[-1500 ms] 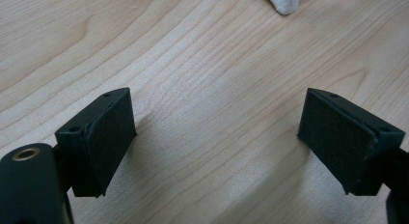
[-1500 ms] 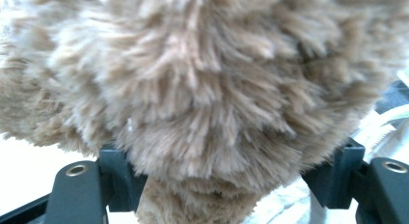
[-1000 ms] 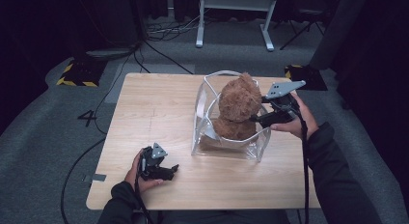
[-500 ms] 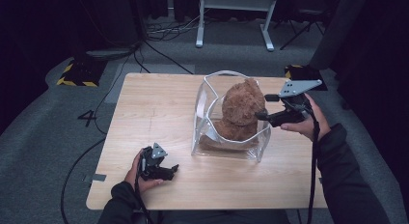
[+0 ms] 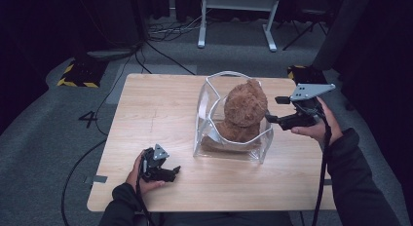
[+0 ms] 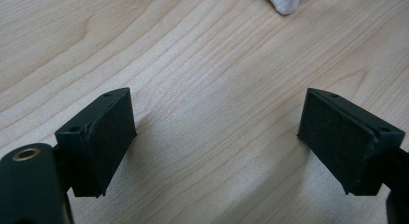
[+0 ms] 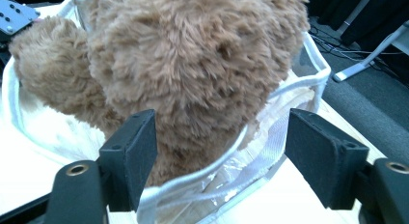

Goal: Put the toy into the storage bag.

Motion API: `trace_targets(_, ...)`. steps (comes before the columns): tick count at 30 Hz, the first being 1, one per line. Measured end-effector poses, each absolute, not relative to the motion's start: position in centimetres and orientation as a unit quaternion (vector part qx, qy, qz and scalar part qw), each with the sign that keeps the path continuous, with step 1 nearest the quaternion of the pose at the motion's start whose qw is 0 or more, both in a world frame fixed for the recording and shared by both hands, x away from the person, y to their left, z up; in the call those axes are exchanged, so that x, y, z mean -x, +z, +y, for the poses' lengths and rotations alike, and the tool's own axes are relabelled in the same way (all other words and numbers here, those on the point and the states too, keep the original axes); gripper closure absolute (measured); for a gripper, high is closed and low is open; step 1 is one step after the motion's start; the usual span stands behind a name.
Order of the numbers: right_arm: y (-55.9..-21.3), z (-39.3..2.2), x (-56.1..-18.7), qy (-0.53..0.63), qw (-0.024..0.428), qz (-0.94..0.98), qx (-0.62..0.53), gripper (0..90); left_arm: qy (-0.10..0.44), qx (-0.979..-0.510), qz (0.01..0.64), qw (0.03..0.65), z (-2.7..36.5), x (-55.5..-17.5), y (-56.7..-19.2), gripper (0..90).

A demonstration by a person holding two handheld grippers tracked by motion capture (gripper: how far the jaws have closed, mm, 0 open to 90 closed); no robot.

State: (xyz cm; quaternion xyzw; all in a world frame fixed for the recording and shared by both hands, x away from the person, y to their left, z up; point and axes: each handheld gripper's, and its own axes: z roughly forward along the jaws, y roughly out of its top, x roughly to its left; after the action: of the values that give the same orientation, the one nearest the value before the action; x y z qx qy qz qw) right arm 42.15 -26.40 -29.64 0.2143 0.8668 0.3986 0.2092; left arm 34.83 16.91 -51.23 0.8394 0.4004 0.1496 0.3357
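Left gripper (image 5: 173,171): resting on the near left part of the surface, held in the left hand (image 5: 139,173); jaws spread wide, gripping nothing, bare wood between them in the left gripper view.
Surface (image 5: 156,114): light wooden top, a corner of white trim at the far edge of the left gripper view.
Clear bag (image 5: 234,150): transparent, white-edged, standing right of centre, mouth up.
Teddy bear (image 5: 245,109): brown, furry, sitting inside the clear bag, head above the rim.
Right gripper (image 5: 272,109): held in the right hand (image 5: 316,126) just beside the bag's right side; jaws parted, empty, rim and fur between them in the right gripper view.
Floor (image 5: 58,123): grey carpet, cables, a white frame (image 5: 234,16) beyond.
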Motion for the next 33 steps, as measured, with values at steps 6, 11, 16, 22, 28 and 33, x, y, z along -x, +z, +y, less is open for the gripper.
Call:
trace_targets(6,-29.9,-27.1,-41.9,0.397,0.212,0.866,-0.219,27.1,0.15,-0.839,0.4,0.336,16.9,-34.8,-51.2,13.0)
trace_targets(11,-30.2,-27.7,-41.6,0.394,0.222,0.864,-0.222,26.2,0.15,-0.839,0.4,0.336,16.9,-34.8,-51.2,13.0)
trace_targets(16,-30.6,-28.2,-41.3,0.393,0.223,0.865,-0.219,25.4,0.15,-0.839,0.4,0.336,16.9,-34.8,-51.2,13.0)
trace_targets(22,-31.1,-28.7,-41.0,0.386,0.229,0.866,-0.22,25.3,0.15,-0.839,0.4,0.336,16.9,-34.8,-51.2,13.0)
trace_targets(28,-31.5,-29.4,-40.6,0.379,0.236,0.867,-0.223,25.3,0.15,-0.839,0.4,0.336,16.9,-34.8,-51.2,13.0)
trace_targets(33,-32.1,-29.8,-40.4,0.374,0.24,0.867,-0.227,25.4,0.15,-0.839,0.4,0.336,16.9,-34.8,-51.2,13.0)
